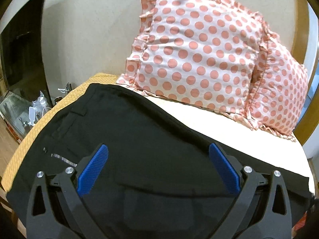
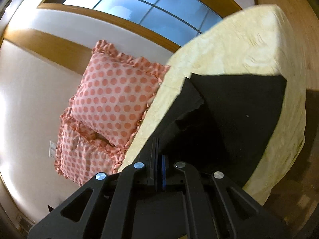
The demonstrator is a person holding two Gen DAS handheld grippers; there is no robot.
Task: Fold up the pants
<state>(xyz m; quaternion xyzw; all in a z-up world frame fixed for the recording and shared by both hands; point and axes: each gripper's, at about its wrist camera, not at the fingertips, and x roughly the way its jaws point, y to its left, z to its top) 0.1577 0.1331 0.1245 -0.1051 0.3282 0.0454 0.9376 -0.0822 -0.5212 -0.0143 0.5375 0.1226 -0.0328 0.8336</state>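
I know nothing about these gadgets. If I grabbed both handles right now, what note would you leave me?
Left gripper: open, fingers spread above the black pants, holding nothing.
Right gripper: fingers shut, black cloth at them; a grip on the pants looks likely but is not certain.
Pants: spread on the bed, near the polka-dot pillows.
Done: some cloth already lies doubled over.
Left: finish the folds and smooth them flat.

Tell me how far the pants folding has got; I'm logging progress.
Done: the black fabric pants lie spread on the cream bed. In hand: the right gripper is shut on a pant edge, while the left gripper is open above. Left: no finished fold shows.
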